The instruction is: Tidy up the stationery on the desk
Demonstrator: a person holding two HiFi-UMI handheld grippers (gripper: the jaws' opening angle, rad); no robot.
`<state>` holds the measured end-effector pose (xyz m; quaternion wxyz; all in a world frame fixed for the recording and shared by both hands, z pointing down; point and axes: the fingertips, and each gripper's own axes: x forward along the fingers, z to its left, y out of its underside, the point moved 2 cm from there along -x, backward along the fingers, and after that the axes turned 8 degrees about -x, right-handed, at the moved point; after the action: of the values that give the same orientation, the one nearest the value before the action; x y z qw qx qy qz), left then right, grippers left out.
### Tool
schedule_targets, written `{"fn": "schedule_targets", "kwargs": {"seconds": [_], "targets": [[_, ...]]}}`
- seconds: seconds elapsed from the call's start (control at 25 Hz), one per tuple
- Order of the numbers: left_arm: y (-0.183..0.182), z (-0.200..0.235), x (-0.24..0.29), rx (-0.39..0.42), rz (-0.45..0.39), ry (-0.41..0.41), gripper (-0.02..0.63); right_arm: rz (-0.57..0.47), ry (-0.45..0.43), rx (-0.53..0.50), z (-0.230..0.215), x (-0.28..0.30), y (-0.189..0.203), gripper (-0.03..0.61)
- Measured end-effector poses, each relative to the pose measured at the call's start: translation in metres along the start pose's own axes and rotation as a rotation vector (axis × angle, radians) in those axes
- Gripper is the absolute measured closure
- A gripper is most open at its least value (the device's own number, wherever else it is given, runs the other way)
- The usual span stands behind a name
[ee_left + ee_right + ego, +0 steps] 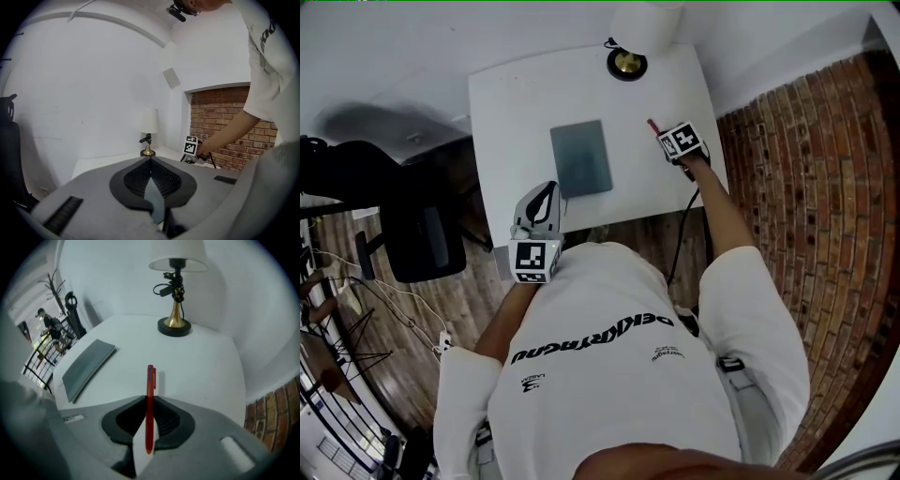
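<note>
The right gripper (pixel 149 414) pinches a red pen (pixel 150 380) by its barrel above the white desk (pixel 516 103), at the grey notebook's (pixel 580 157) 2 o'clock, probably to carry it somewhere tidier. The left gripper (pixel 545 192), jaws pressed together on nothing, hovers at the notebook's 7 o'clock.

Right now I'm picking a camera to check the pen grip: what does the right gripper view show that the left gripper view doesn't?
Only the right gripper view: the red pen clamped in the right tool, and a clear look at the grey notebook lying flat. Only the left gripper view: the left tool with jaws together, the right tool's marker cube from outside, and the person's forearm. Both: the lamp, the white desk and brick wall.
</note>
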<state>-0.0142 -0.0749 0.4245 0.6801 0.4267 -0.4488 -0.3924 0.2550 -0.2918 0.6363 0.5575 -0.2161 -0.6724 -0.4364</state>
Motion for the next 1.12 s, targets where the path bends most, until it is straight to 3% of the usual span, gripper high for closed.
{"fn": "schedule_targets", "kwargs": {"seconds": [0.16,0.4,0.52,0.68,1.12], "targets": [[-0.002,0.003,-0.002,-0.032,-0.012,0.001,0.615,-0.065,-0.075,0.152,0.028,-0.009,-0.004,0.529],[-0.004,0.007,-0.012,-0.025,-0.023,0.005,0.615,-0.15,-0.202,0.41,0.072,0.0,-0.02,0.529],[-0.005,0.009,-0.016,-0.021,-0.021,0.001,0.615,-0.164,-0.242,0.492,0.088,0.009,-0.029,0.528],[-0.001,0.015,-0.02,-0.024,-0.013,-0.006,0.615,-0.165,-0.266,0.539,0.103,0.019,-0.042,0.528],[0.0,0.031,-0.031,-0.032,-0.027,-0.048,0.615,-0.13,-0.228,0.596,0.131,0.042,-0.05,0.528]]}}
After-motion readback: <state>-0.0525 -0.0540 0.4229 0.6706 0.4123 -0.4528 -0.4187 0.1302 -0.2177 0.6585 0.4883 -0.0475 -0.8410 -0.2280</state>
